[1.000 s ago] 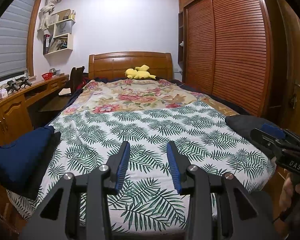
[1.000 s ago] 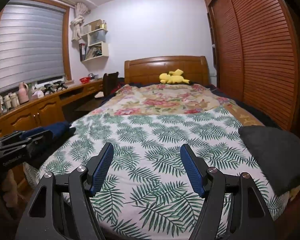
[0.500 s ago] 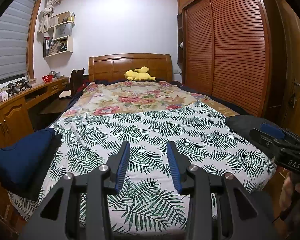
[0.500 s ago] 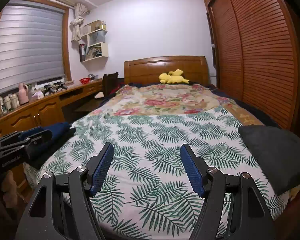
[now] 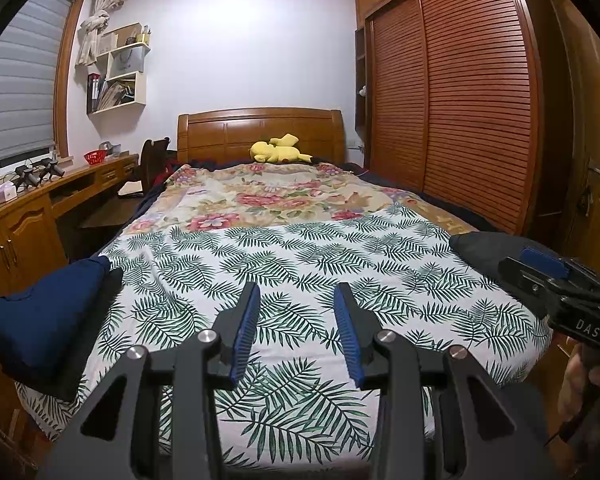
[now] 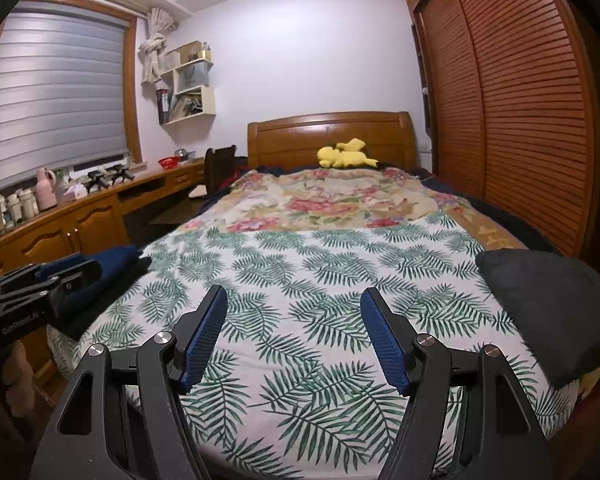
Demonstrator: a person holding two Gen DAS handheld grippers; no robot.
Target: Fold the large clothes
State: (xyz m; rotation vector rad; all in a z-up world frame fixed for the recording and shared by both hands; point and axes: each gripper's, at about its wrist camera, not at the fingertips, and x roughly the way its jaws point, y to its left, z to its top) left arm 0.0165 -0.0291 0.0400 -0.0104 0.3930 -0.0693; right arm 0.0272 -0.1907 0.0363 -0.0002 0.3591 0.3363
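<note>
Dark grey garment [image 6: 548, 312] cut off at bed's right edge, navy garment [image 5: 40, 320] part hidden, left gripper [image 5: 296, 312] and right gripper [image 6: 294, 316] level over leaf-print sheet [image 5: 300, 248], both spread, empty.

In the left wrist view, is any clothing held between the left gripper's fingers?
No: the left gripper stands open over the palm-leaf sheet, with nothing between its blue pads.
</note>
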